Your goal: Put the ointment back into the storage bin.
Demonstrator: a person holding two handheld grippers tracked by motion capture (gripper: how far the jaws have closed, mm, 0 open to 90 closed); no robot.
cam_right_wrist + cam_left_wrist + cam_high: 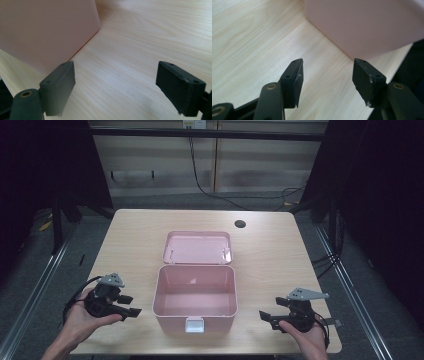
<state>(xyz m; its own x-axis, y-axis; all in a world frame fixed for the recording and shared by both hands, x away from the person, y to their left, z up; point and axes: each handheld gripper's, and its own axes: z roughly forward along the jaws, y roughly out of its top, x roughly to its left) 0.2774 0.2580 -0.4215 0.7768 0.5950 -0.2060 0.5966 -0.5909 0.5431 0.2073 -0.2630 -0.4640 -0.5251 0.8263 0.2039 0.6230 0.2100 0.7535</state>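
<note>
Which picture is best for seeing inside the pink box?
The high view. It looks down into the open pink box, so you see its empty inside and its lid lying open behind it. The left gripper view and right gripper view each catch just a plain outer wall.

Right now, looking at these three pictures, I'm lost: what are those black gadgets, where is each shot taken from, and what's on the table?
A person holds a handheld two-jaw tool in each hand: the left gripper and right gripper. One camera looks down from above; the others ride on each gripper, looking along its black jaws. On the wooden table stands an open pink box, empty inside, its lid folded back. Both grippers are open and hold nothing, one at each side of the box.
</note>
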